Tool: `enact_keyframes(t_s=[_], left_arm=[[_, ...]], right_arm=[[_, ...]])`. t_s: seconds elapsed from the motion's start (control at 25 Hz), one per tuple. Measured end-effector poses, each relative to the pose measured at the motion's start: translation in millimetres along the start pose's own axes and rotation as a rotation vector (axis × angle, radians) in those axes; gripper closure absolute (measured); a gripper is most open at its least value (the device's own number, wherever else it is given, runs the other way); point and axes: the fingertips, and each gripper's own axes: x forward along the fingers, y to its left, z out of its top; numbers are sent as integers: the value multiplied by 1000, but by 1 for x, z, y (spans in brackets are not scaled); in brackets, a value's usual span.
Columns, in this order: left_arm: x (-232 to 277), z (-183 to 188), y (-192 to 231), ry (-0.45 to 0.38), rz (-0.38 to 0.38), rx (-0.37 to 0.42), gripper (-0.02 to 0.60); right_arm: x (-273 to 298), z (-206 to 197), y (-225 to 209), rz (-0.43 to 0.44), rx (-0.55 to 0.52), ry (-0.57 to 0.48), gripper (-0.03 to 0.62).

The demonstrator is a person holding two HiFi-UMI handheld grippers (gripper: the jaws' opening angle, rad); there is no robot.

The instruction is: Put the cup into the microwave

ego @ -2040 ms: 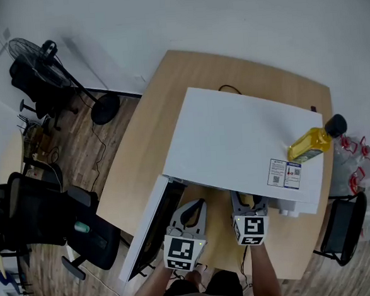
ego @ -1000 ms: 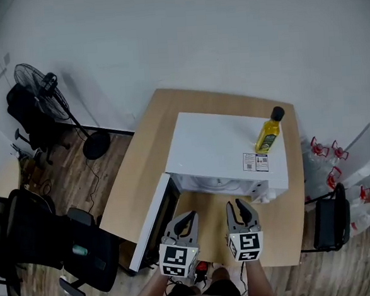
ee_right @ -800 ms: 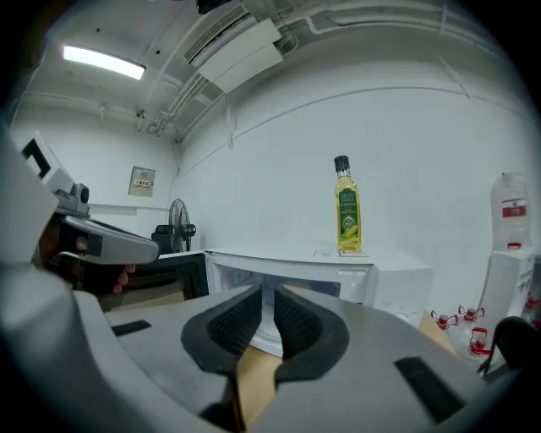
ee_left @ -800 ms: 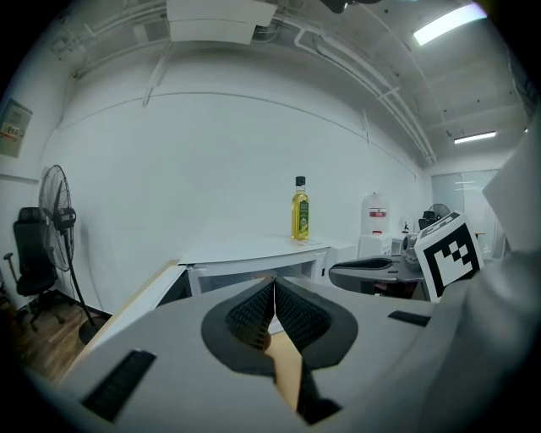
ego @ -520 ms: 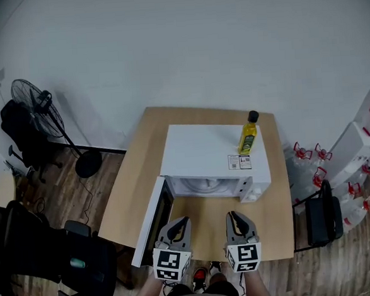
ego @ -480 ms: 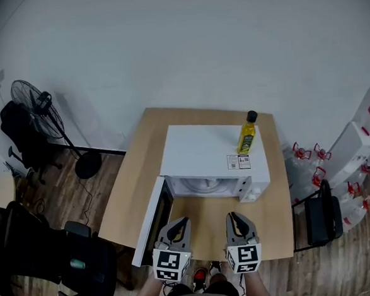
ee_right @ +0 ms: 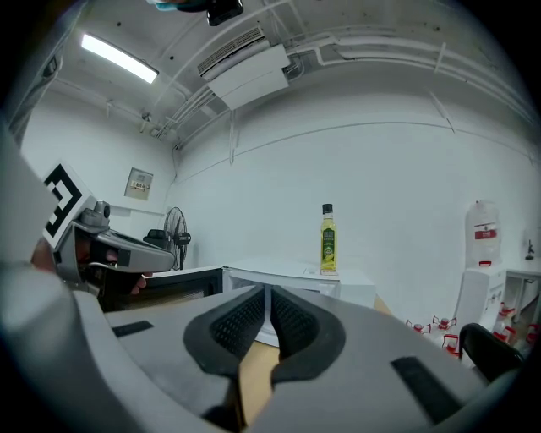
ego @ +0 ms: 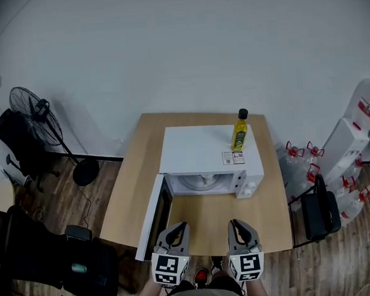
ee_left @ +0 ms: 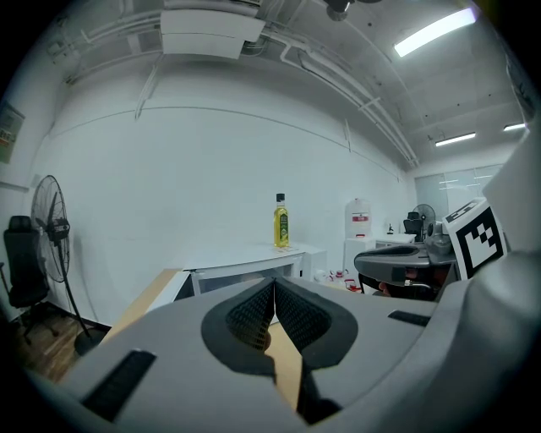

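while left hand-held gripper (ego: 178,228) and right hand-held gripper (ego: 235,224) hang closed, empty, open microwave (ego: 195,151) well ahead

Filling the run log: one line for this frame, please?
left gripper: shut, empty | right gripper: shut, empty | microwave door: open | oil bottle: atop microwave | cup: not discernible

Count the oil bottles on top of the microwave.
1. The yellow oil bottle stands upright on top of the microwave, at its far right corner, by the label sticker. No other shows there.
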Motion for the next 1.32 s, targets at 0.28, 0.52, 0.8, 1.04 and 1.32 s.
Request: enact_keyframes(t_s=[0.28,0.52,0.8,1.04,1.32], left_arm=[[-12,1,0,-8,1,1,557],[-14,4,-2,-15,-2,4,557],[-13,4,-3,-17,-3,4,557],[-12,3,-2,-13,-5,7,557],[-10,1,-4,-10,-8,9,557]], right_arm=[[-12,-2,6,-6,-2,-1,565],[-15,-1,7,-6,1,-7,566],[-15,-2,8,-2,3,-8,566],[-14,-3,8,0,6,-7,566],[-13,-4,6,-3,7,-6,566]])
